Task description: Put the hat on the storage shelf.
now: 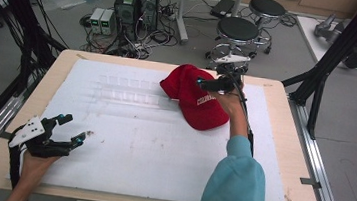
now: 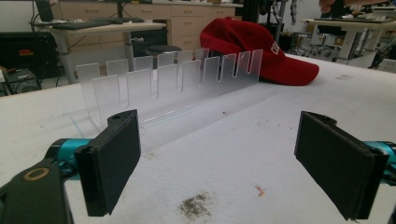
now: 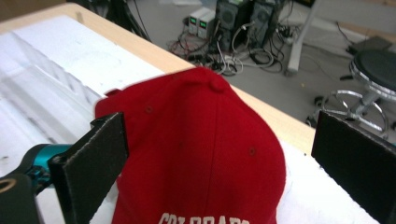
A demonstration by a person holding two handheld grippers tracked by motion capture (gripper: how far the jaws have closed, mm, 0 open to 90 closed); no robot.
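A red baseball cap [image 1: 194,102] with white lettering lies on the white board [image 1: 151,153], right of centre towards the back. My right gripper [image 1: 210,79] hovers just above the cap's crown, open, its jaws standing wide either side of the cap [image 3: 201,140] with nothing between them. My left gripper [image 1: 75,128] rests low at the front left of the board, also open and holding nothing. A clear acrylic slotted rack [image 2: 177,79] stands ahead of it, with the cap [image 2: 252,46] behind the rack's far end. The rack [image 1: 132,90] looks faint from above.
The board covers a wooden table [image 1: 22,129]. A dirt smudge [image 2: 196,205] marks the board near my left gripper. Beyond the far edge are computer towers [image 1: 136,5] with cables, two black stools [image 1: 237,30] and black frame posts [image 1: 319,80].
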